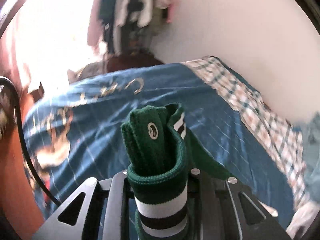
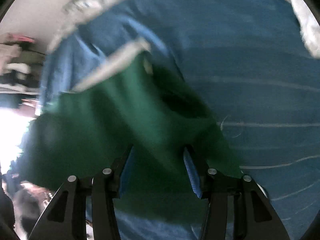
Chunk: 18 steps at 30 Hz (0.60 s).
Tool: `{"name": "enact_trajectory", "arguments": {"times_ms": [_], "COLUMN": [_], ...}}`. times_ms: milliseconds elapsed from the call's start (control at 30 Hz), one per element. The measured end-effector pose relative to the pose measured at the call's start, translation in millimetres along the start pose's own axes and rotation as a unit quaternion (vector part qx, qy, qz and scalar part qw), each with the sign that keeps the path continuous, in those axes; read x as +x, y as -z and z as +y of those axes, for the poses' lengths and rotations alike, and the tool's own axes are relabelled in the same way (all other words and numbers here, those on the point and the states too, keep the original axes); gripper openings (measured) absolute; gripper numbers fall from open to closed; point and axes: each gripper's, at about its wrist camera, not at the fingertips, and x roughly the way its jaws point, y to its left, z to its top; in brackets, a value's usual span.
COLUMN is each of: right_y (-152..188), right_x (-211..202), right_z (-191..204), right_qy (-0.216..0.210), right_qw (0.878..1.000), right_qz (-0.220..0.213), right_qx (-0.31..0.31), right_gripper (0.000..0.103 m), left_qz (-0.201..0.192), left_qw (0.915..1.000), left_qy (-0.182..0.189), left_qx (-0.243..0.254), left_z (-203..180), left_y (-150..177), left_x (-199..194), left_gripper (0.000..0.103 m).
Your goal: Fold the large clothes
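Observation:
A dark green garment [image 1: 148,140] with a metal eyelet [image 1: 152,131] and white and black stripes stands bunched up between the fingers of my left gripper [image 1: 158,182], which is shut on it and holds it above the blue bedspread [image 1: 220,120]. In the right wrist view the same green garment [image 2: 120,110] spreads blurred over the bedspread [image 2: 250,80], with a pale strip [image 2: 112,66] along its far edge. My right gripper [image 2: 158,148] points steeply down at it. Its jaws stand apart with green cloth between them, and the blue pads [image 2: 192,172] do not visibly press on it.
A checked cloth [image 1: 250,104] lies along the bed's far right side against a white wall [image 1: 240,20]. Clothes [image 1: 130,6] hang at the back. A black cable [image 1: 22,140] runs down the left edge. Bright light floods the left side.

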Motion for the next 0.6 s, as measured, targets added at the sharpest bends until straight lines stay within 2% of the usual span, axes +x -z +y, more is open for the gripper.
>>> {"name": "enact_trajectory", "arguments": {"times_ms": [33,67,133,200,267,300,333,367,433,533,600], "right_y": [0,0,-4,-8,-10,-9,-7,-3,3,17,25], "right_x": [22,38,55,51,39,28,21,6,-13,-40,-51], "right_z": [-3,-7,-17,-16,-22,-29,-35,-45,-60,-92,-116], "right_qy": [0.032,0.057,0.057,0.053,0.022,-0.005,-0.018,-0.031,-0.043,-0.056,-0.043], "right_qw": [0.999,0.998,0.998,0.998,0.999,0.999,0.998,0.998,0.998,0.996,0.996], "right_qz": [0.017,0.024,0.018,0.028,0.04,0.043,0.042,0.035,0.023,0.011,0.005], "right_qx": [0.003,0.007,0.014,0.019,0.025,0.032,0.036,0.038,0.04,0.061,0.083], "right_gripper": [0.03,0.029,0.026,0.03,0.031,0.034,0.041,0.043,0.043,0.043,0.044], "left_qz": [-0.001,-0.004,-0.011,-0.02,-0.027,-0.028,-0.028,-0.026,-0.018,0.013,0.045], "left_qw": [0.9999,0.9997,0.9989,0.9977,0.9952,0.9932,0.9915,0.9888,0.9806,0.9639,0.9505], "left_qy": [0.005,0.008,0.021,0.032,0.056,0.071,0.083,0.1,0.138,0.201,0.239], "left_qx": [0.013,0.024,0.04,0.057,0.076,0.087,0.097,0.107,0.138,0.174,0.194], "left_z": [-10,-19,-38,-57,-83,-97,-110,-125,-161,-217,-252], "left_y": [0,0,0,0,2,4,7,11,24,58,88], "left_x": [-4,-7,-17,-29,-44,-52,-58,-64,-79,-92,-94], "left_gripper": [0.018,0.018,0.018,0.018,0.018,0.018,0.018,0.018,0.018,0.017,0.017]}}
